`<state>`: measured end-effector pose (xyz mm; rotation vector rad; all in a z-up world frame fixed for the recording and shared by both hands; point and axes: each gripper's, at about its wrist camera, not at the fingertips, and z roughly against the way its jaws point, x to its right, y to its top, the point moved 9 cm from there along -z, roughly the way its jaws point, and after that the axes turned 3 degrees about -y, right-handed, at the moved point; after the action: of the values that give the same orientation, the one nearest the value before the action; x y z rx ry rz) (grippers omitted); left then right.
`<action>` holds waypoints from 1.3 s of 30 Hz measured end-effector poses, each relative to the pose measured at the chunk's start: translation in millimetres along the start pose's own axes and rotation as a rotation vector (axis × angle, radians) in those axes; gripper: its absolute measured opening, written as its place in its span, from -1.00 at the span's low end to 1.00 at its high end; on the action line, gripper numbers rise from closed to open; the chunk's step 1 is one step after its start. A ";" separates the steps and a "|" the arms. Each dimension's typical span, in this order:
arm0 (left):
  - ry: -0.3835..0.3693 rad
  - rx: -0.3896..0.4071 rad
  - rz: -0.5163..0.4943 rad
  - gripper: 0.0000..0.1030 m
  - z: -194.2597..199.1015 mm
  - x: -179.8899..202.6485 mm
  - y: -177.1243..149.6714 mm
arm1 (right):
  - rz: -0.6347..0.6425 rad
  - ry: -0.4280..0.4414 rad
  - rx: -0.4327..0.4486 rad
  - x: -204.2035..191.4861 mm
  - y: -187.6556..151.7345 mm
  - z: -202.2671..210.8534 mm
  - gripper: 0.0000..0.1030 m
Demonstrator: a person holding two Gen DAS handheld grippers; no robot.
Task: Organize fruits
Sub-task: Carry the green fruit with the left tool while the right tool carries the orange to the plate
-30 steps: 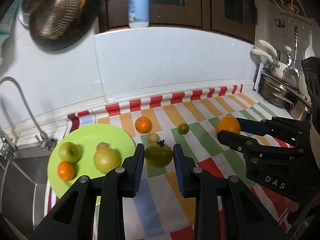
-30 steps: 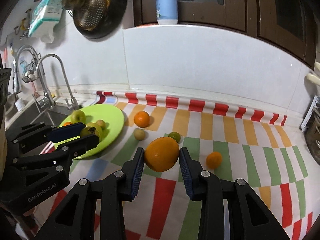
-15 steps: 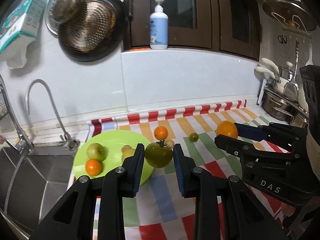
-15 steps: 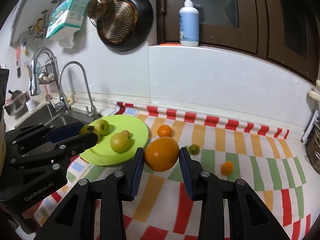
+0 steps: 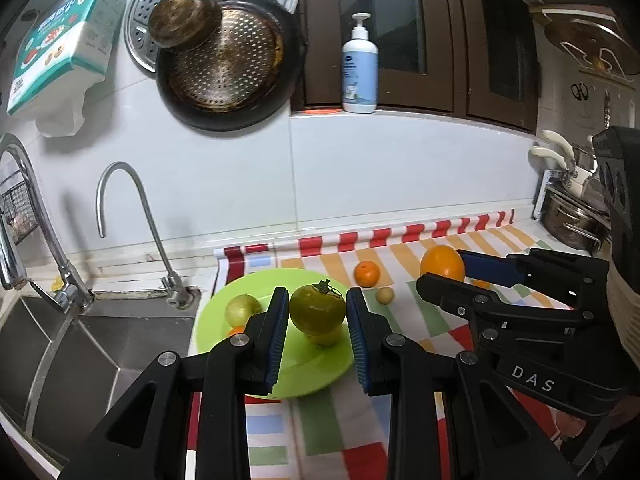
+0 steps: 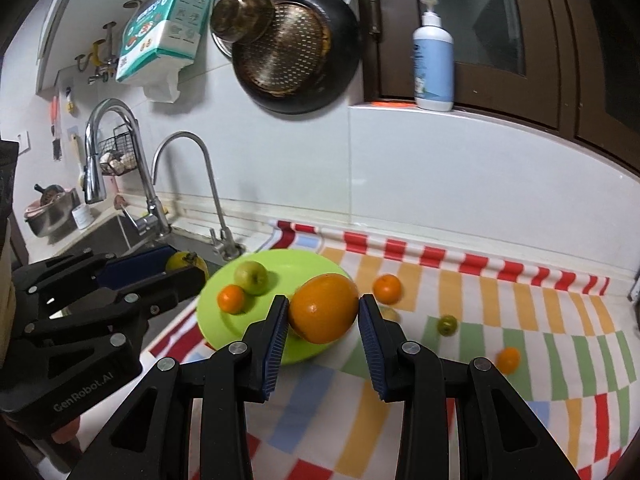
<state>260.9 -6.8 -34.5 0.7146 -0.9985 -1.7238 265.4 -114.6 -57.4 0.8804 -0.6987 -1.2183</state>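
My left gripper (image 5: pixel 318 312) is shut on a green persimmon (image 5: pixel 317 309) and holds it in the air over the lime-green plate (image 5: pixel 308 372). My right gripper (image 6: pixel 323 316) is shut on a large orange (image 6: pixel 324 308), held above the plate's right edge (image 6: pixel 308 258). On the plate lie a green apple (image 6: pixel 251 277), a small tangerine (image 6: pixel 231 298) and a yellow fruit (image 5: pixel 325 336) partly hidden behind the persimmon. Loose on the striped cloth are a tangerine (image 6: pixel 387 289), a small green fruit (image 6: pixel 447 324), another tangerine (image 6: pixel 508 359) and a small pale fruit (image 5: pixel 385 295).
A steel sink (image 5: pixel 68 356) with two taps (image 5: pixel 132 216) lies left of the plate. Pans (image 5: pixel 228 60) hang on the wall and a soap bottle (image 5: pixel 359 76) stands on the ledge. Pots (image 5: pixel 572 224) stand at the far right.
Both grippers have risen and moved left with their fruits, from above the cloth to over the plate. The view now takes in more of the wall and sink.
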 end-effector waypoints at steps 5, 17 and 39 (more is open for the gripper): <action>0.013 -0.009 0.001 -0.42 -11.0 -20.3 2.7 | 0.015 0.026 -0.007 -19.5 10.9 -18.0 -0.29; 0.025 -0.052 0.014 -0.42 -65.2 -60.4 7.2 | 0.040 0.043 -0.038 -32.7 34.7 -77.0 -0.29; 0.020 -0.197 0.017 -0.42 -182.6 -101.6 -12.3 | 0.054 0.064 -0.217 -22.1 14.7 -201.9 -0.29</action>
<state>440.4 36.9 -133.0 0.5939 -0.8053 -1.7680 438.1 -52.6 -145.6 0.7126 -0.5249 -1.1879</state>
